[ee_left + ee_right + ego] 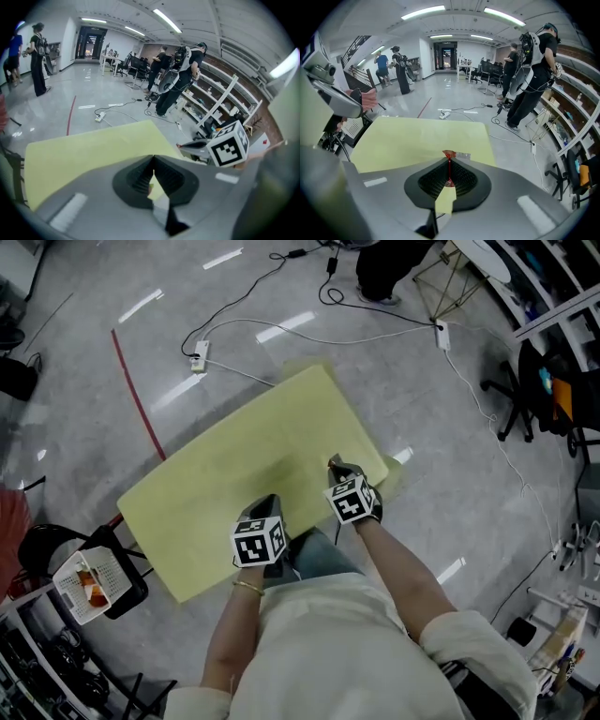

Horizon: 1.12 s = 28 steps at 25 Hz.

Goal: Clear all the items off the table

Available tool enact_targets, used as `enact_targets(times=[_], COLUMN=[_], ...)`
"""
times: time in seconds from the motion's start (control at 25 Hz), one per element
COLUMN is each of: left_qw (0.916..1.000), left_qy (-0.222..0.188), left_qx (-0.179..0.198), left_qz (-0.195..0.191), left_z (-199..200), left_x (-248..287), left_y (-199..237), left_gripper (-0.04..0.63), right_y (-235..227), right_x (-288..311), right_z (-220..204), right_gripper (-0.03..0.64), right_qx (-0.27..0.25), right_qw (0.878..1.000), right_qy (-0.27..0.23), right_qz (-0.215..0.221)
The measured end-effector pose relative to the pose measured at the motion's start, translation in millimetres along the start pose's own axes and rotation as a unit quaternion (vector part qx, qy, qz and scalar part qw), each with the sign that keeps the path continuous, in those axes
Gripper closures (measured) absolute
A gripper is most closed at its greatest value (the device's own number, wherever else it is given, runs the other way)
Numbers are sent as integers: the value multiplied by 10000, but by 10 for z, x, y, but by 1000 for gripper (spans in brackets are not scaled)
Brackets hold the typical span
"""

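Red sliver [448, 153] pinched in the closed jaws of the right gripper [449, 160], frame centre, above the yellow table [417, 136].
Thin, edge-on, with a silvery scrap at its tip; what it is cannot be told. The 2 jaws of the left gripper [153, 159] are pressed together, empty.

Around your pale yellow rectangular table [234, 465] spreads a glossy grey floor [84, 352], marked by a red tape line [138, 395]. White ceiling strip lights [423, 12] shine overhead; white metal shelving [224, 91] and a black office chair [530, 381] stand to your right.
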State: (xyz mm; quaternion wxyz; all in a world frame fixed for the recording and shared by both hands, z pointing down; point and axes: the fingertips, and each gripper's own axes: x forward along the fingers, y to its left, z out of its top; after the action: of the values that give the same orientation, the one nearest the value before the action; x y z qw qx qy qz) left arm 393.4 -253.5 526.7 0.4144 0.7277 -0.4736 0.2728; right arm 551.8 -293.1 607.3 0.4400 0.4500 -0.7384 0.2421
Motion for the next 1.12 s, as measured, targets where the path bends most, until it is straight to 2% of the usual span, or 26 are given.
enact_targets(times=[0.2,0.32,0.52,0.8,1.12], left_qw=[9999,9997,9988,9949,9843], left_qy=[-129,-174,-351,-668,-1099], left_qx=[-34,-28,-124,-464,-942], left_qz=[96,180,307,598,1014], left_z=[31,20,-2,-49,-149], left_x=[-165,-249,-410,-618,-952], left_y=[29,56,94,291,544], left_gripper=[586,586,586,586,586], right_y=[40,108,265,617,1068], right_x=[-188,-288,-466,-628,-784], right_z=[124,217,355,599,735], right_gripper=[608,609,608,609,608], right_qx=[-67,-19,-216,-682,-1546], right_qw=[9999,9994,9975,9907,9756], right_qy=[-123,-298,-560,-848,-1037], right_qz=[40,177,362,818,1163])
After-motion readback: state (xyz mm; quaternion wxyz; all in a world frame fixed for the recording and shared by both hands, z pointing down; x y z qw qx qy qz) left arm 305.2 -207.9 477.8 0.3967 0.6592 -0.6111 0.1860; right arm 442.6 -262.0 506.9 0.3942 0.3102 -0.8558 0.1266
